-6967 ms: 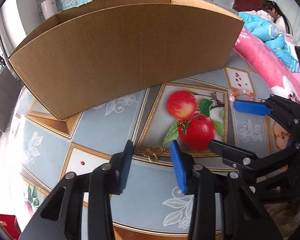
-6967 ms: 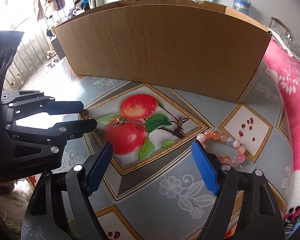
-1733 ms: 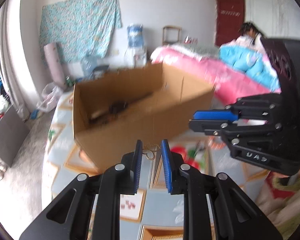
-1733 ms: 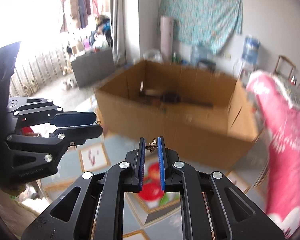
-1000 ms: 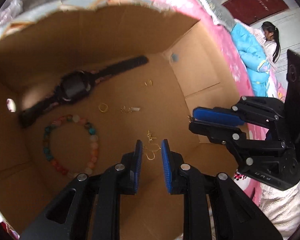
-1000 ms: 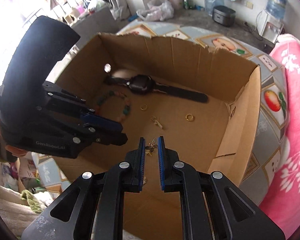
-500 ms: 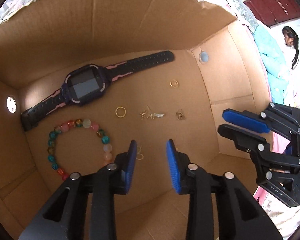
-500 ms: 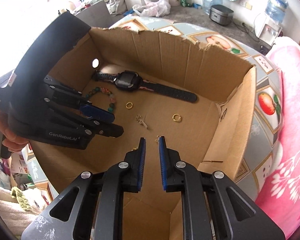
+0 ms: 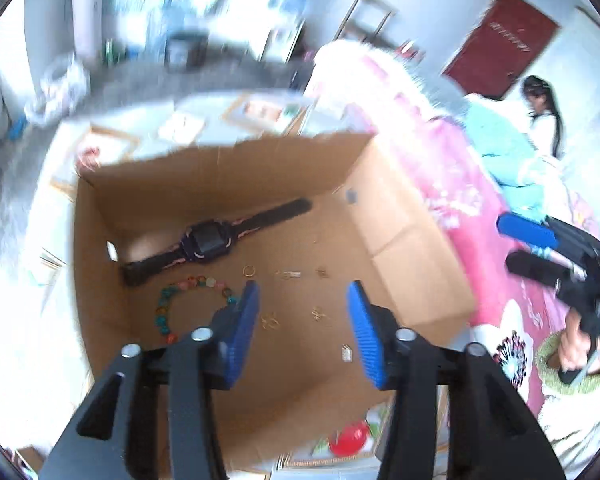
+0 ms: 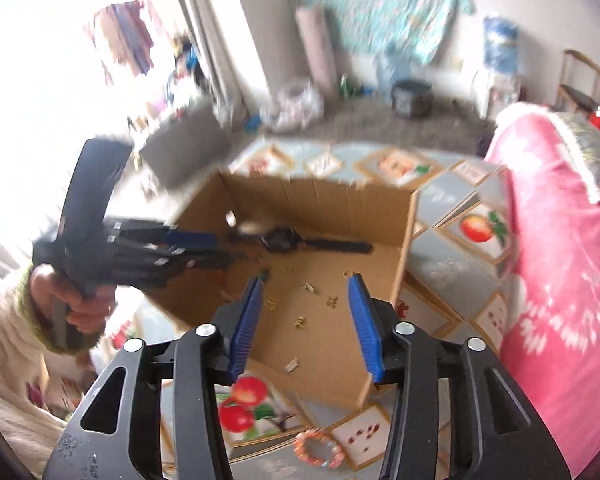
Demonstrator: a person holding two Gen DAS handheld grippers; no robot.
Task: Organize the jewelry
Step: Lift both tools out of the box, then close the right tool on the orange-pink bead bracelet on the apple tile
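With both grippers' jaws just opened and empty, the light, slippery bead bracelet is best gripped across its beads.

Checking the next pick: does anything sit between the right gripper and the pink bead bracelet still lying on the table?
Nothing visible does. The pink bead bracelet lies on the tablecloth outside the cardboard box, below the right gripper, whose jaws have just been opening and are empty.
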